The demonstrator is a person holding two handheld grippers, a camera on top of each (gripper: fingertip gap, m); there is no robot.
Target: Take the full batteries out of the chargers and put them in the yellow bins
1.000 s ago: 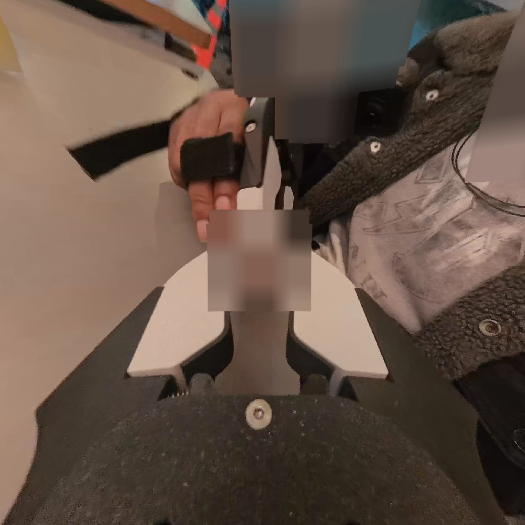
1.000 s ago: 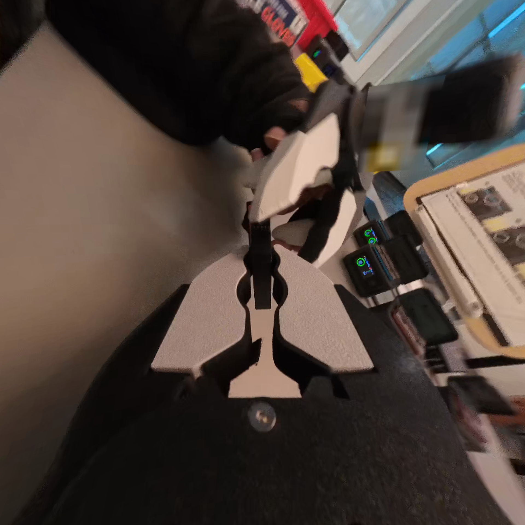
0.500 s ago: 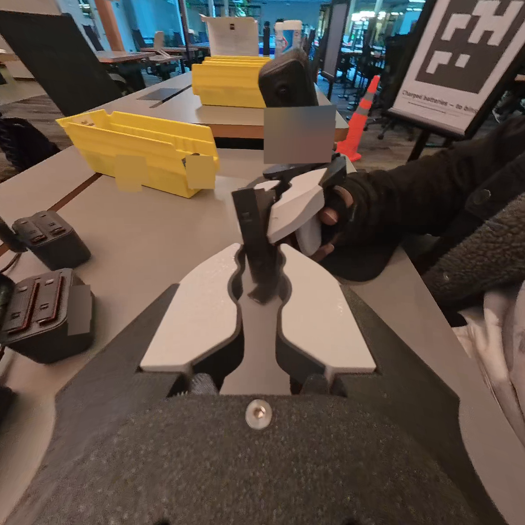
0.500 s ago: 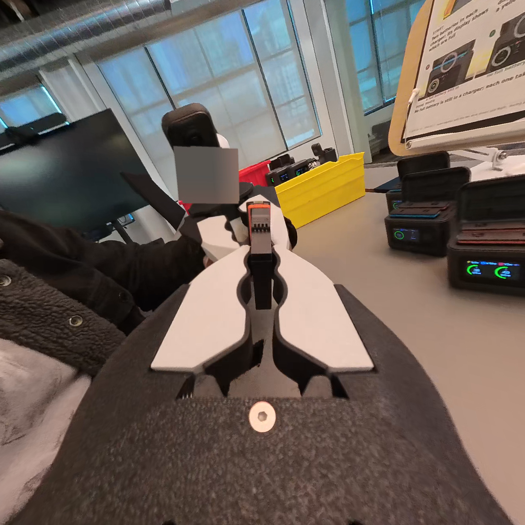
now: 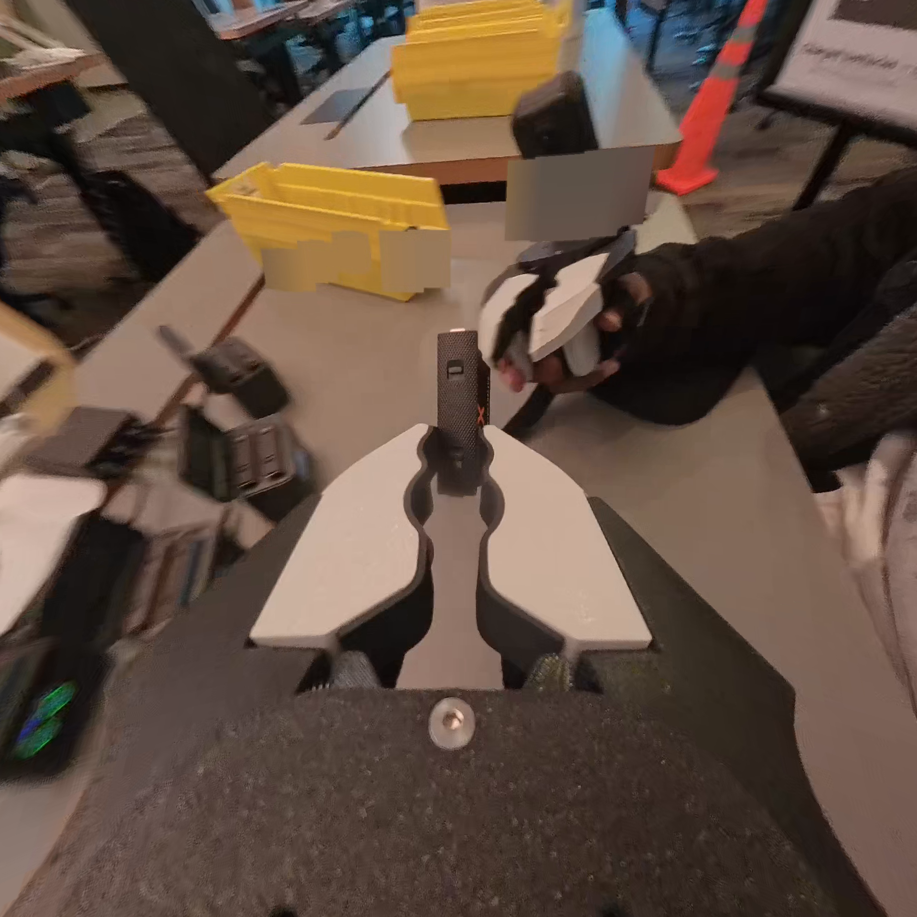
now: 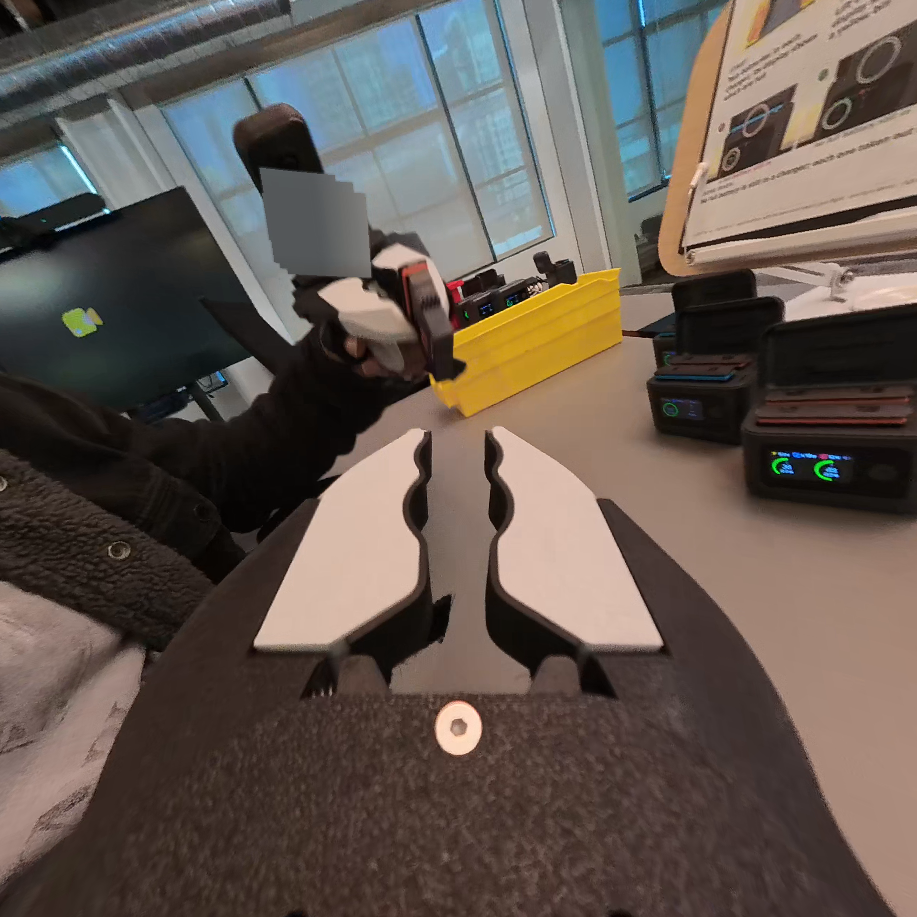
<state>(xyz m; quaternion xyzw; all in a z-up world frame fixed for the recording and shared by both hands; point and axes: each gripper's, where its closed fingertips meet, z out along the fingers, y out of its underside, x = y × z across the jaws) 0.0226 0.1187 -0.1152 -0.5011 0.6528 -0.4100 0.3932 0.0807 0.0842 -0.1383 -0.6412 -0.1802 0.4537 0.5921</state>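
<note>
In the left wrist view my left gripper [image 5: 457, 439] is shut on a black textured battery [image 5: 459, 392] with orange marks, which stands upright out of the fingertips above the grey table [image 5: 645, 496]. The right wrist view shows the same battery [image 6: 429, 322] in that gripper, in front of a yellow bin [image 6: 536, 337]. My right gripper [image 6: 456, 439] is open and empty; it also shows in the left wrist view [image 5: 541, 317], just right of the battery. A yellow bin [image 5: 337, 213] sits ahead on the left. Chargers [image 6: 828, 466] with lit displays stand on the right.
More chargers [image 5: 243, 461] lie at the left of the table. A second table carries more yellow bins [image 5: 471, 74]. An orange cone [image 5: 704, 114] stands on the floor behind. An instruction board [image 6: 804, 124] leans above the chargers. A person's dark sleeve [image 6: 223, 446] crosses at the left. Tip to tip, the grippers are about 8 cm apart.
The battery passed from my right gripper to my left. The left fingers closed on it, the right fingers opened and drew back, and the left gripper moved away with the battery.
</note>
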